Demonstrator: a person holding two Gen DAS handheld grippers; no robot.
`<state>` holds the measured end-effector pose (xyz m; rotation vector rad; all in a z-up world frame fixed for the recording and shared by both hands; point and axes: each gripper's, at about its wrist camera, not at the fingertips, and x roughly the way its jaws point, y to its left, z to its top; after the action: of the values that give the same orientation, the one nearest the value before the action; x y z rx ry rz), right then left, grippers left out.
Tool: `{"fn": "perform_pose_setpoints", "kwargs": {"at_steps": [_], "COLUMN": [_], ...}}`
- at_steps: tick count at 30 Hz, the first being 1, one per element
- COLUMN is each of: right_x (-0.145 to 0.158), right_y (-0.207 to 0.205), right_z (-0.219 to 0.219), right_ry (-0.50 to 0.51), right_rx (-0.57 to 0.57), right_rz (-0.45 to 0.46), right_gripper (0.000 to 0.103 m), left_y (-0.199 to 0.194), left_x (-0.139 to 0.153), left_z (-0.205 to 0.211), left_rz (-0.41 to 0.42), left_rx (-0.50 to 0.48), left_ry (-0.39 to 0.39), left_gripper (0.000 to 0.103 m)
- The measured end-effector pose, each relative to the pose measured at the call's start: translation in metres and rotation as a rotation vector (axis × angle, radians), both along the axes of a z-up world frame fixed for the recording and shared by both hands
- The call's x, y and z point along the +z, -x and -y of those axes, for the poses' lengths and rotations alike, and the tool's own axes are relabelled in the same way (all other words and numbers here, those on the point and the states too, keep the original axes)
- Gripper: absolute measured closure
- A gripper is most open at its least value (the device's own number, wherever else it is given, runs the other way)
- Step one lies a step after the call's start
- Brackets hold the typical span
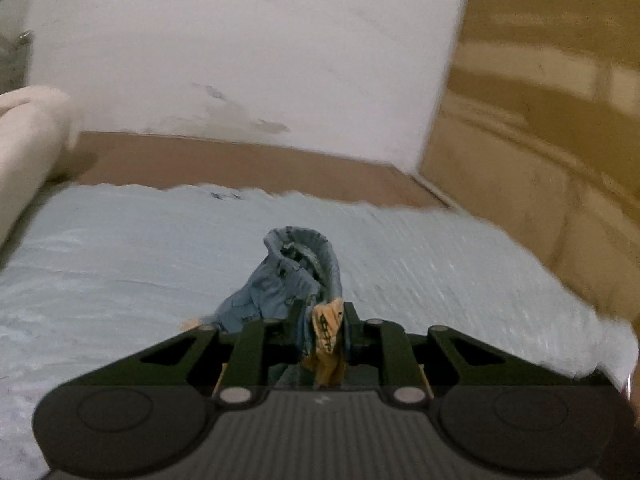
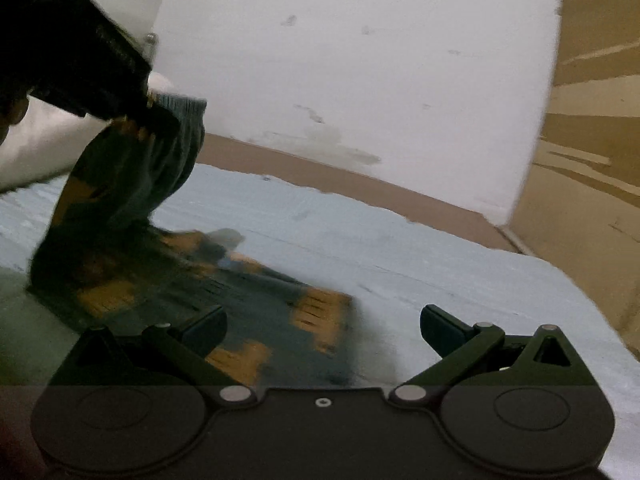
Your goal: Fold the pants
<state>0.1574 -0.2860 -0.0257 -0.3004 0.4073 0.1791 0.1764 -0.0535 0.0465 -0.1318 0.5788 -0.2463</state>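
My left gripper (image 1: 322, 320) has its jaws clenched on a bunched edge of the pants (image 2: 192, 280), blue-grey cloth with orange patches. In the right wrist view that end, apparently the waistband, is lifted clear of the bed (image 2: 400, 248), while the rest of the garment lies on the light blue bedcover, trailing from the raised end down toward my right gripper (image 2: 323, 330). The right jaws stand wide apart and hold nothing; they hover just over the near edge of the flat part of the pants. Both views are blurred, so I cannot tell whether the right fingers touch the cloth.

I judge the step in hand is carrying the lifted end over the flat part to make a fold. To do it well, I would bring the right jaws down onto the cloth near the orange patch closest to them and pin or pinch it there, so the lower layer does not drag. Then I would move the left gripper in a low arc over the pants, keeping the cloth lightly taut, and lay the raised end square on the flat part before letting go. The pinch takes only a narrow bunch of cloth, so a quick swing could twist the fold.
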Motion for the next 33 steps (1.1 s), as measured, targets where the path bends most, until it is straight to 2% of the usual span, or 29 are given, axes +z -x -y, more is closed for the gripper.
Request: {"fn": "perform_pose_setpoints", "kwargs": {"at_steps": [4, 7, 9, 11, 13, 14, 17, 19, 22, 25, 28, 30, 33], "right_x": [-0.006, -0.012, -0.016, -0.019, -0.021, -0.023, -0.027, -0.027, -0.023, -0.02, -0.016, -0.015, -0.015], "right_y": [0.006, 0.011, 0.012, 0.012, 0.009, 0.009, 0.008, 0.008, 0.006, -0.005, -0.021, -0.034, -0.052], "right_z": [0.037, 0.055, 0.066, 0.07, 0.074, 0.077, 0.079, 0.079, 0.079, 0.076, 0.067, 0.06, 0.053], "right_ry": [-0.012, -0.023, -0.035, -0.05, -0.075, -0.089, -0.125, -0.142, -0.205, -0.291, -0.347, -0.367, -0.431], "right_rx": [-0.065, -0.106, -0.126, -0.149, -0.168, -0.175, -0.184, -0.175, -0.141, -0.081, -0.02, 0.013, 0.055], "right_rz": [-0.019, -0.036, -0.044, -0.049, -0.057, -0.064, -0.082, -0.085, -0.076, -0.099, -0.126, -0.152, -0.223], "right_gripper": [0.001, 0.001, 0.001, 0.001, 0.001, 0.001, 0.001, 0.001, 0.001, 0.001, 0.001, 0.001, 0.001], "left_y": [-0.008, -0.005, -0.008, -0.008, -0.006, -0.006, 0.007, 0.02, 0.038, 0.047, 0.057, 0.06, 0.061], "left_x": [-0.025, -0.042, -0.055, -0.064, -0.07, -0.071, -0.068, -0.068, -0.069, -0.075, -0.079, -0.08, -0.076], "left_z": [0.049, 0.074, 0.079, 0.083, 0.083, 0.083, 0.079, 0.074, 0.063, 0.057, 0.059, 0.062, 0.058], "left_rz": [-0.057, -0.099, -0.131, -0.158, -0.161, -0.156, -0.113, -0.082, -0.067, -0.075, -0.051, -0.042, -0.047], "left_rx": [-0.099, -0.154, -0.171, -0.197, -0.219, -0.227, -0.243, -0.238, -0.22, -0.213, -0.229, -0.233, -0.226], "left_ry": [-0.065, -0.081, -0.064, -0.032, -0.023, -0.03, -0.064, -0.114, -0.195, -0.259, -0.324, -0.352, -0.311], "left_gripper": [0.082, 0.078, 0.071, 0.055, 0.046, 0.038, 0.026, 0.021, 0.02, 0.015, 0.015, 0.02, 0.037]}}
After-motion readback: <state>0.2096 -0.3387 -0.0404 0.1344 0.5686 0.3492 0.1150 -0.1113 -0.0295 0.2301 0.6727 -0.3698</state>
